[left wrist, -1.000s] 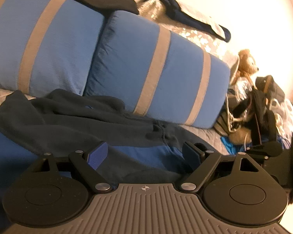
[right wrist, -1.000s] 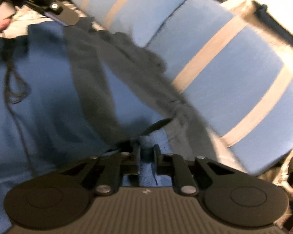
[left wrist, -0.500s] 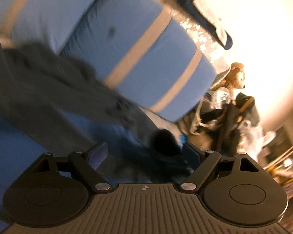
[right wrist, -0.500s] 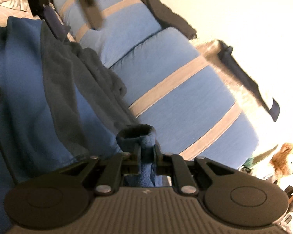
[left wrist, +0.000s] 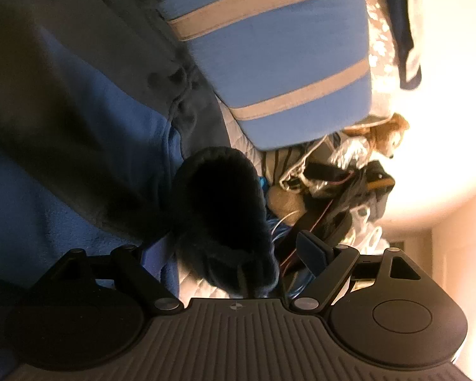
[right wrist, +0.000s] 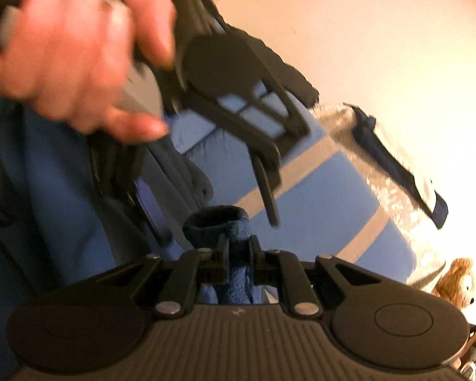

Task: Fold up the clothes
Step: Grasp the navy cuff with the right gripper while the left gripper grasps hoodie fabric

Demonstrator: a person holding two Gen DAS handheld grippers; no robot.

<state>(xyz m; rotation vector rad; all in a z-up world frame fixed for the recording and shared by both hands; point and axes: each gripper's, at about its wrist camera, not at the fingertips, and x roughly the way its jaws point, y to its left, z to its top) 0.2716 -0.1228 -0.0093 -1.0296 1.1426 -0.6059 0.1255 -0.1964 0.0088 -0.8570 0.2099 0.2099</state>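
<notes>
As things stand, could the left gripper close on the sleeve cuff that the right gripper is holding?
Probably yes. The left gripper is open with the sleeve cuff between its fingers, nothing blocking; the right gripper holds the cuff just below.

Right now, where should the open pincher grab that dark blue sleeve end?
Best guess: take the cuff by its rolled rim, one finger inside the dark hole and one outside. It sticks up like a tube between the spread fingers of the left gripper, so come in from the open end. The right gripper pinches the sleeve just below the cuff, so grab above that.
</notes>
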